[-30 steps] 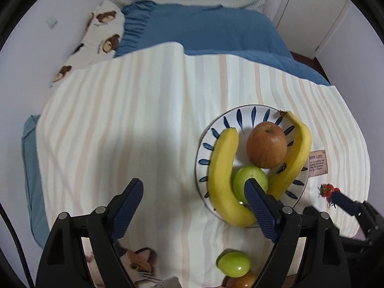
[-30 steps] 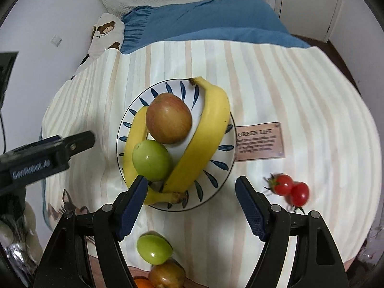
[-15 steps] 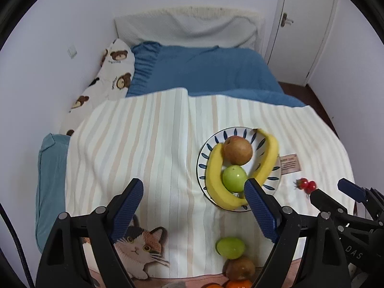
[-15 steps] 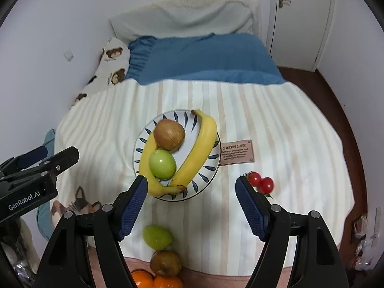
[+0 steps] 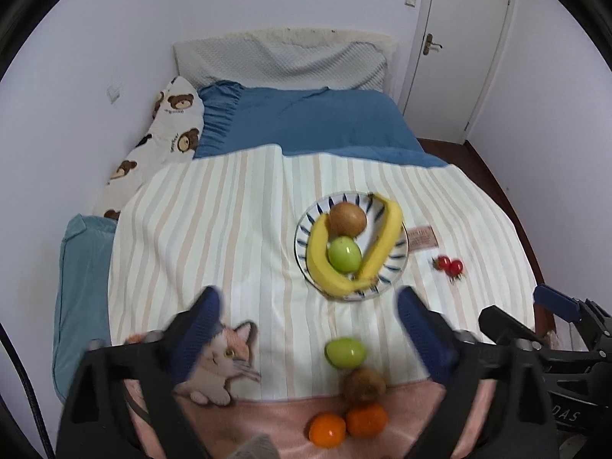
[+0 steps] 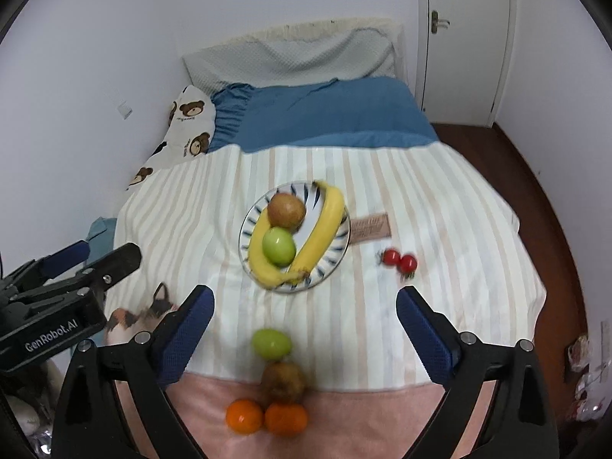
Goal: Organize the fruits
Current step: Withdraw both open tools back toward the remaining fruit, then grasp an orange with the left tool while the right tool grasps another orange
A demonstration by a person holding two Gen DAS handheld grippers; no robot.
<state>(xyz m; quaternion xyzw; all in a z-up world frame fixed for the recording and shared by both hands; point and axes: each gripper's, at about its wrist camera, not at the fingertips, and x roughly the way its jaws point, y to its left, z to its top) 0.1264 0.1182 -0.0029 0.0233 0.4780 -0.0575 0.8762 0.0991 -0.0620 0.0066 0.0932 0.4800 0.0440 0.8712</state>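
Observation:
A blue-patterned plate (image 5: 397,264) (image 6: 336,264) on the striped blanket holds two bananas (image 5: 382,237) (image 6: 325,222), a reddish apple (image 5: 347,218) (image 6: 286,209) and a green apple (image 5: 344,254) (image 6: 278,246). Nearer me lie a loose green apple (image 5: 345,352) (image 6: 271,343), a brown fruit (image 5: 363,384) (image 6: 283,380) and two oranges (image 5: 346,424) (image 6: 266,417). Two cherry tomatoes (image 5: 449,266) (image 6: 399,260) lie right of the plate. My left gripper (image 5: 310,313) and right gripper (image 6: 304,310) hover above the near fruits, jaws opening, nothing between them.
The bed carries a blue duvet (image 5: 306,122), a bear-print pillow (image 5: 168,134) and a grey pillow (image 5: 279,57) at the wall. A cat print (image 5: 225,359) marks the blanket's near left. A white door (image 5: 459,46) and brown floor (image 6: 535,176) lie to the right.
Both grippers have pulled back and up from the plate, so the whole bed and the near fruits now show. Both pairs of jaws have spread wider.

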